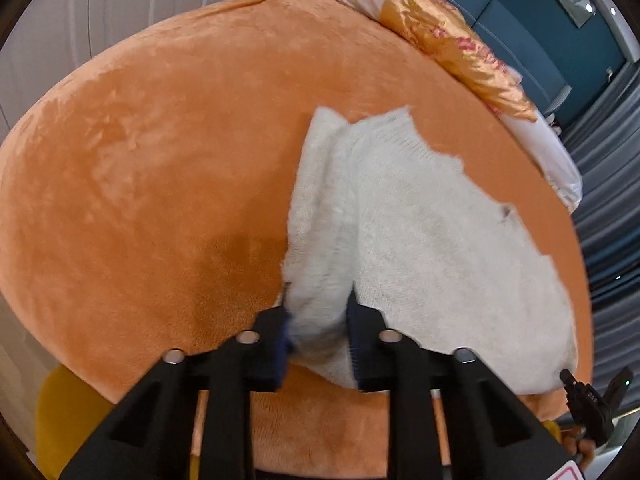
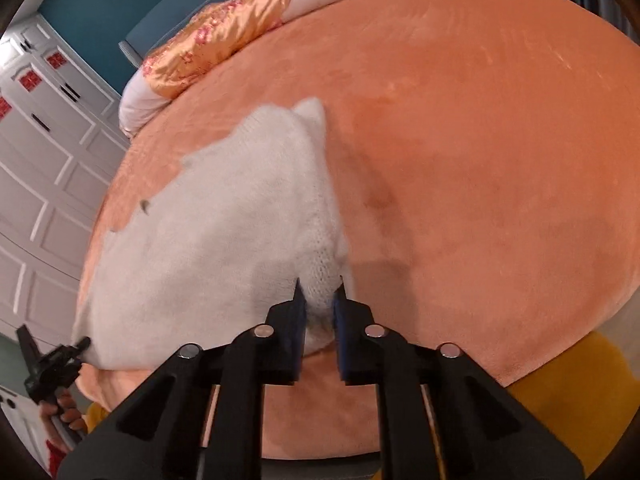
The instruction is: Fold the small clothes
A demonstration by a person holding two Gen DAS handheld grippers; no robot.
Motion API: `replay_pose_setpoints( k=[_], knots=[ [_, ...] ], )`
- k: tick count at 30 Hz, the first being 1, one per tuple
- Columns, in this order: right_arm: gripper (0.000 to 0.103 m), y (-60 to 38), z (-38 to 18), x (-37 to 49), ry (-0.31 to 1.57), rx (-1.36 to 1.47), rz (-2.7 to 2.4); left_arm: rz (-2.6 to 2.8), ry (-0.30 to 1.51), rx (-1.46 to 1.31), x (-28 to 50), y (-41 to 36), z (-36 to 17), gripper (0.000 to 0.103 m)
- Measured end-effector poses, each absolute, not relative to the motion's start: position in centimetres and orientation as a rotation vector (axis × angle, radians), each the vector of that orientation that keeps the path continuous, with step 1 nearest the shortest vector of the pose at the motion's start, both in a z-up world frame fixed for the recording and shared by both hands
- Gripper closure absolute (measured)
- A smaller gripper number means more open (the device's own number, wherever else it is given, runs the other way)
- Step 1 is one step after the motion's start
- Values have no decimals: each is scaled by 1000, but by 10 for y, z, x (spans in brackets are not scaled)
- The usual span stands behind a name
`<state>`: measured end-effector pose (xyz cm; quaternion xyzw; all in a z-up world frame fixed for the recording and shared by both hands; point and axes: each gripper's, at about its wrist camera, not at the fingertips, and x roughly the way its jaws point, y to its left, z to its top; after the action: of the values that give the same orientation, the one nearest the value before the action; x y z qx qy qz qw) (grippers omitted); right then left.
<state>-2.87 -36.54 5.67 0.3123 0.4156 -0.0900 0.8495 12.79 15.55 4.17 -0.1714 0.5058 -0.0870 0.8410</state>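
White fuzzy knit garment (image 1: 420, 232) lies flat on orange plush bedspread (image 1: 160, 160). Left gripper (image 1: 318, 320) and right gripper (image 2: 319, 300) each pinch a near corner. Lift evenly, keep the edge taut, fold away.

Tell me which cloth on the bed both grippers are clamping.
The white knit garment: left gripper and right gripper pinch its near edge. The orange blanket lies beneath it; the gold satin quilt sits far back.
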Motion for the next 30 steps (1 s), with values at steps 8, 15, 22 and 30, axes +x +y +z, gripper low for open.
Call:
replay_pose_setpoints(
  k=[8, 15, 22, 30],
  knots=[
    [96, -377, 53, -76, 1056, 595, -241, -154, 1143, -230, 86, 186, 44, 94],
    [91, -367, 41, -67, 1193, 489, -224, -123, 1180, -272, 74, 185, 18, 88],
    [50, -379, 106, -56, 954, 485, -207, -195, 970, -266, 77, 183, 88, 44],
    [34, -367, 102, 65, 851, 403, -231, -244, 977, -303, 193, 117, 74, 30]
  ],
)
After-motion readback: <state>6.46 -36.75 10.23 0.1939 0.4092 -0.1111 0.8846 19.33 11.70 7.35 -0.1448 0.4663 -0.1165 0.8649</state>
